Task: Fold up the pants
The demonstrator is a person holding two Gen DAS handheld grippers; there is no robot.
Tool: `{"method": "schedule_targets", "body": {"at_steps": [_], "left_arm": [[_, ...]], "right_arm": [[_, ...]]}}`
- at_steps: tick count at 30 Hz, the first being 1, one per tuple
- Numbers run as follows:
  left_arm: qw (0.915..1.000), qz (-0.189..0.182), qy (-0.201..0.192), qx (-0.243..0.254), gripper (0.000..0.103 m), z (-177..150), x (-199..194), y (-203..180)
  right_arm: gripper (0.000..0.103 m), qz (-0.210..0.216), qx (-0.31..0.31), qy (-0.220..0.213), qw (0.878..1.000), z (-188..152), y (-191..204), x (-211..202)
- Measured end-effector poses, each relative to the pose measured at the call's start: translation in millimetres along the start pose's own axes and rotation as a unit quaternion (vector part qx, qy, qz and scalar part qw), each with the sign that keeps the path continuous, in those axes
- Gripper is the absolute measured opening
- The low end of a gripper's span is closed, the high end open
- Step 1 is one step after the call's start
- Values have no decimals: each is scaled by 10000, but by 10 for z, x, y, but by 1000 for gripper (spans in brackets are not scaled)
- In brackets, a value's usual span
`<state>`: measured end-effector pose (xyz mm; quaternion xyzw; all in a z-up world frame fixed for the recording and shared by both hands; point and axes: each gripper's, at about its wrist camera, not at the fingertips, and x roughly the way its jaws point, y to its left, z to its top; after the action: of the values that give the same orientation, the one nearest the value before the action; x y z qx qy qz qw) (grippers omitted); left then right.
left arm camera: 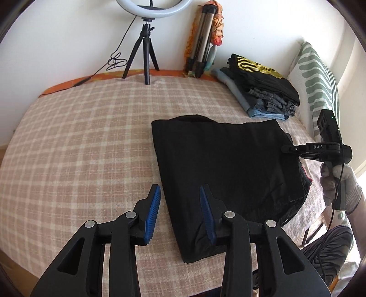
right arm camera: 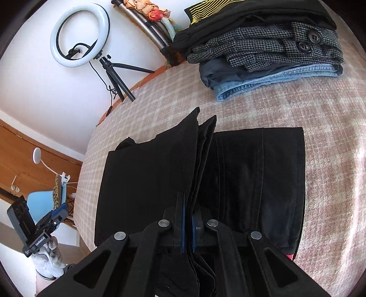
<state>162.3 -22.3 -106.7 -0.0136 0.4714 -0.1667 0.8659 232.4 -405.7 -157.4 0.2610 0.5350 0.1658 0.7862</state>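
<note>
The black pants [left arm camera: 228,173] are lying folded on the bed [left arm camera: 80,137], which is wearing a pink-and-cream checked cover, a little toward three o'clock of its middle in the left wrist view. The left gripper [left arm camera: 179,194] is hovering at the pants' seven o'clock corner with its blue pads [left arm camera: 153,210] standing apart; the near edge of the cloth is lying below the gap, and neither pad is pressing on it. The right gripper [right arm camera: 188,219] is pinching several layers of the pants' edge, its jaws nearly together on the cloth, and the held layers are rising as a ridge toward twelve o'clock. A gloved hand [left arm camera: 343,185] is carrying it at three o'clock. A stack of folded clothes [left arm camera: 258,89] is resting at one o'clock, and a ring light [left arm camera: 151,9] on a tripod is standing at eleven o'clock.
</note>
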Motion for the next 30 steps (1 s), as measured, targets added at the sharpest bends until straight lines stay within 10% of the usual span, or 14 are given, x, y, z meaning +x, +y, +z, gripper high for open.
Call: {"method": "schedule_targets", "body": {"at_steps": [5, 10, 22, 25, 30], "left_arm": [[9996, -56, 259, -131, 36, -226, 301, 64], [9986, -202, 287, -403, 43, -262, 419, 110], [9959, -581, 229, -650, 46, -333, 529, 165], [9957, -613, 228, -649, 45, -343, 554, 134], [9953, -660, 177, -681, 35, -371, 556, 126]], "right_arm": [[34, 82, 63, 128, 9999, -117, -87, 52], [4, 71, 147, 92, 9998, -223, -74, 61], [2, -1012, -172, 25, 9947, -328, 49, 13], [29, -1503, -456, -118, 9875, -295, 185, -28], [41, -1476, -944, -580, 9828, -360, 494, -220]]}}
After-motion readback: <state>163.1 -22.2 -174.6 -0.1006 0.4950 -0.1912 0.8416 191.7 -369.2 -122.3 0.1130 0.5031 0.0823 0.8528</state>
